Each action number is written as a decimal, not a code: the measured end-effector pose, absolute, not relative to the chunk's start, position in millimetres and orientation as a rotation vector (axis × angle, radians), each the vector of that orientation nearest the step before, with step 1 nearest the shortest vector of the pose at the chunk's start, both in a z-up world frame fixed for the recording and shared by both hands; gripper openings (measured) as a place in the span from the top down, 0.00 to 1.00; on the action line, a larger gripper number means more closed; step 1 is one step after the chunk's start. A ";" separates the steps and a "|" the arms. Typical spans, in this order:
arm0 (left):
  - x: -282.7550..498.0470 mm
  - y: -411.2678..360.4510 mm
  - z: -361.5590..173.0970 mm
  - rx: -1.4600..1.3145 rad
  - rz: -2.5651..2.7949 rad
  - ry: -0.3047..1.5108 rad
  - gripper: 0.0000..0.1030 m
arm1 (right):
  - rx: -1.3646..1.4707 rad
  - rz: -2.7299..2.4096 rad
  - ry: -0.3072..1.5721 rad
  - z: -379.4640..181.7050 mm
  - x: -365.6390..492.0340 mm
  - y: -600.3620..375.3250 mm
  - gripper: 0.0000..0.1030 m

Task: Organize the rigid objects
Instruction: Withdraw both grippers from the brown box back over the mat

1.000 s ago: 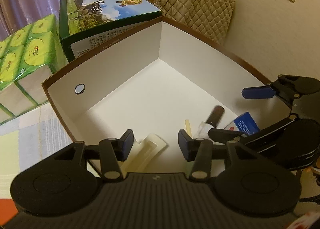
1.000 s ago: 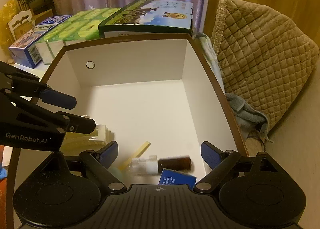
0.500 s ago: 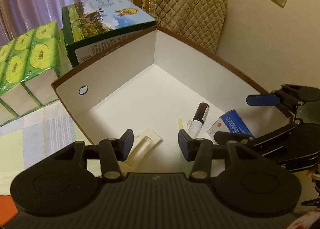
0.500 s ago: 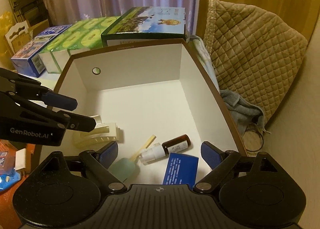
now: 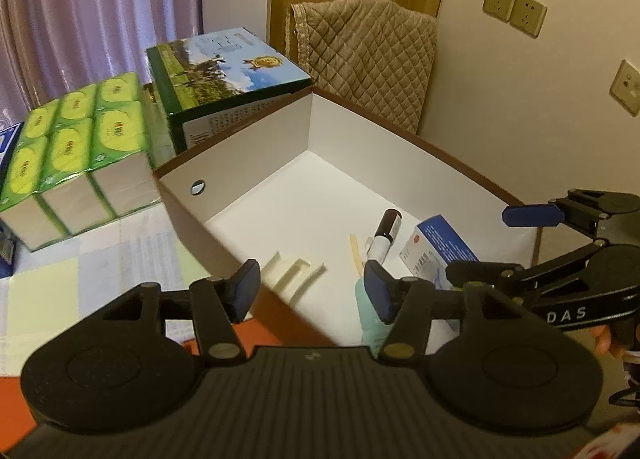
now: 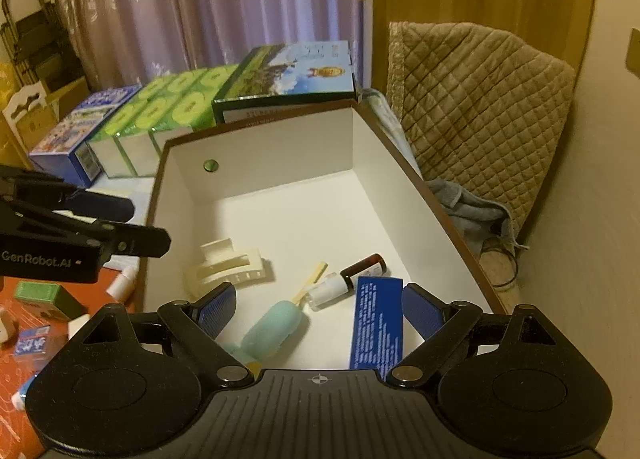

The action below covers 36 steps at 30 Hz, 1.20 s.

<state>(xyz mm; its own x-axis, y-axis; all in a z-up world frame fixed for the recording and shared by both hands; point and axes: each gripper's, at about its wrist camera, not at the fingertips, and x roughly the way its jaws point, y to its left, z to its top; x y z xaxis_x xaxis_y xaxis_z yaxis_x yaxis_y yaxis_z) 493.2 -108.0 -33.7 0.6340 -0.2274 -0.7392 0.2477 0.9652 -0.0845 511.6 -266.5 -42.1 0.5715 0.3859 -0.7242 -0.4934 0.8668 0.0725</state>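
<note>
Storage box (image 5: 240, 163), white inside with a brown rim, fills the left wrist view, and we use it as our landmark. Inside it, near its close wall, lie a cream hair clip (image 5: 294, 273), a dark vial (image 5: 384, 233) with a white cap, a thin yellowish stick (image 5: 355, 251), a blue carton (image 5: 440, 247) and a pale green bottle (image 5: 370, 315). Our left hand-held gripper (image 5: 312, 289) hangs over that close wall; its jaws are opening, and nothing sits between them. Behind the box stand a green milk carton (image 5: 224, 75) and packs of tissues (image 5: 76, 139).

From the right wrist view, the same box (image 6: 256, 127) shows the hair clip (image 6: 228, 267) toward its left wall, the green bottle (image 6: 272, 329) and vial (image 6: 362, 269) near the middle of the close end, and the blue carton (image 6: 378, 323) by the right. Our right hand-held gripper (image 6: 318, 307) stands with jaws wide apart above the close end, holding nothing. Left of the box, on the orange counter (image 6: 12, 343), more small items wait: a green packet (image 6: 38, 293) and a small white tube (image 6: 122, 281).

We judge a drop into the box just finished. Next we would need to swing one hand-held gripper out over the counter, line its jaws across a loose item, and close firmly.
</note>
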 end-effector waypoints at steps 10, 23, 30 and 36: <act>430.1 -74.6 -15.1 0.029 -0.248 0.781 0.34 | -0.077 0.501 0.732 -21.9 449.6 -254.7 0.15; 352.3 -12.0 -14.8 -0.001 -0.193 0.810 0.34 | -0.050 0.582 0.751 -18.9 376.7 -214.1 0.15; 319.4 21.7 -25.1 -0.020 -0.138 0.857 0.34 | -0.049 0.642 0.804 -25.8 352.9 -186.8 0.15; 295.0 46.4 -32.4 -0.042 -0.092 0.887 0.34 | -0.081 0.700 0.854 -36.8 336.4 -160.4 0.15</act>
